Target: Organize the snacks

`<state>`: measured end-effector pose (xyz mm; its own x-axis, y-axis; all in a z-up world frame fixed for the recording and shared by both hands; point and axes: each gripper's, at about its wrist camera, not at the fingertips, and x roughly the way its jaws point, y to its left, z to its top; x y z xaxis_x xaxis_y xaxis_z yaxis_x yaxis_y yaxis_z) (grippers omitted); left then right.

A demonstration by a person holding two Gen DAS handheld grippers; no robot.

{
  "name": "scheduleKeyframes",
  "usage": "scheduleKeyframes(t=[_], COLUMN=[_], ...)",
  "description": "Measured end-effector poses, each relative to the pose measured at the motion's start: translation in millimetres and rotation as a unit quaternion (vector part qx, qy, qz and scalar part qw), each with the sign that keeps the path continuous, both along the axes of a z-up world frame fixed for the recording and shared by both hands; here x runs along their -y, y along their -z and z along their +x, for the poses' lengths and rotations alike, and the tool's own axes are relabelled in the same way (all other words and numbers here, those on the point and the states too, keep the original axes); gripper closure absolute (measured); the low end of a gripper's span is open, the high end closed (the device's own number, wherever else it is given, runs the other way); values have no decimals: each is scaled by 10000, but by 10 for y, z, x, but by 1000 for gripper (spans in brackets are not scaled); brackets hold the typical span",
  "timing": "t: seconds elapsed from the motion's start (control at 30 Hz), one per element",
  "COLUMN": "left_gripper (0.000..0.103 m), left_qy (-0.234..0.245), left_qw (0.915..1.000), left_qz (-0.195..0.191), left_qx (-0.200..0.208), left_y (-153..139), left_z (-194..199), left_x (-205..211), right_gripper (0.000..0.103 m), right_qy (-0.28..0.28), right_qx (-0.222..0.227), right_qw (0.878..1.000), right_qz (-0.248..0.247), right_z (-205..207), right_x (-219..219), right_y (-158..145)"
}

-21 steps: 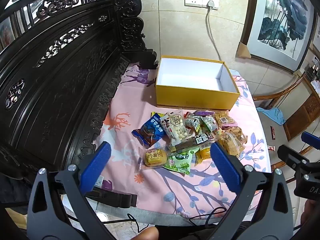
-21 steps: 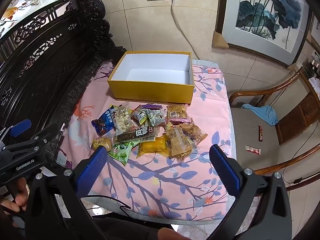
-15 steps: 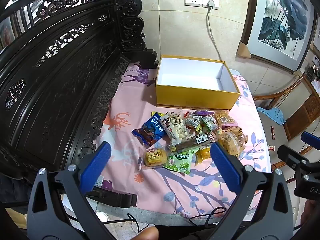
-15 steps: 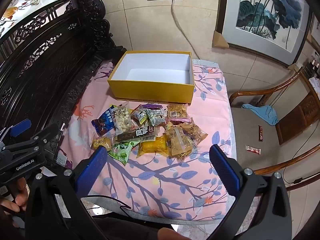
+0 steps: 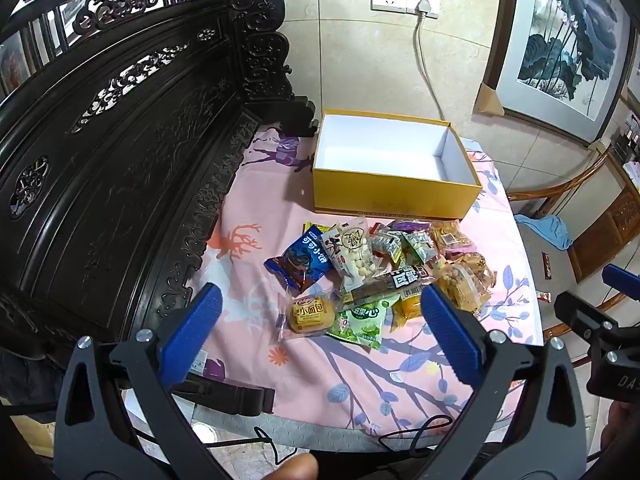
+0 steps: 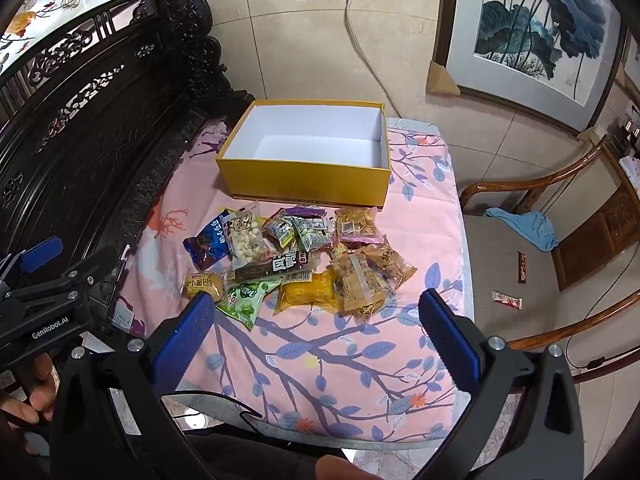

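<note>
Both of your grippers, the left gripper (image 5: 320,316) and the right gripper (image 6: 312,316), hung over the near edge of the desk (image 6: 360,344) with jaws spread wide and nothing between them. You had the snacks (image 6: 296,256) heaped together on the pink cloth, just in front of the yellow box (image 6: 308,176), which stood bare inside. By my reading, no packet was picked yet; your next move called for lowering one gripper onto an outer packet such as the small bun (image 5: 312,314).
</note>
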<state>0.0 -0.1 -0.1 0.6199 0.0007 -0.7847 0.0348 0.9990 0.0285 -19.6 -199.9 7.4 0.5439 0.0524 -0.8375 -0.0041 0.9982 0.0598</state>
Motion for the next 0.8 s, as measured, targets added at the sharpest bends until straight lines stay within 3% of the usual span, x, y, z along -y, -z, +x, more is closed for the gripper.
scheduleKeyframes(t=[0.8], left_gripper=[2], left_qy=[6], left_qw=[10000], left_qz=[7], left_qx=[-14], left_y=[0], left_z=[0], left_x=[0], right_gripper=[1], right_qy=[-15], right_qx=[-43], right_qw=[10000], right_qz=[18], right_z=[36], right_x=[20], right_y=[33])
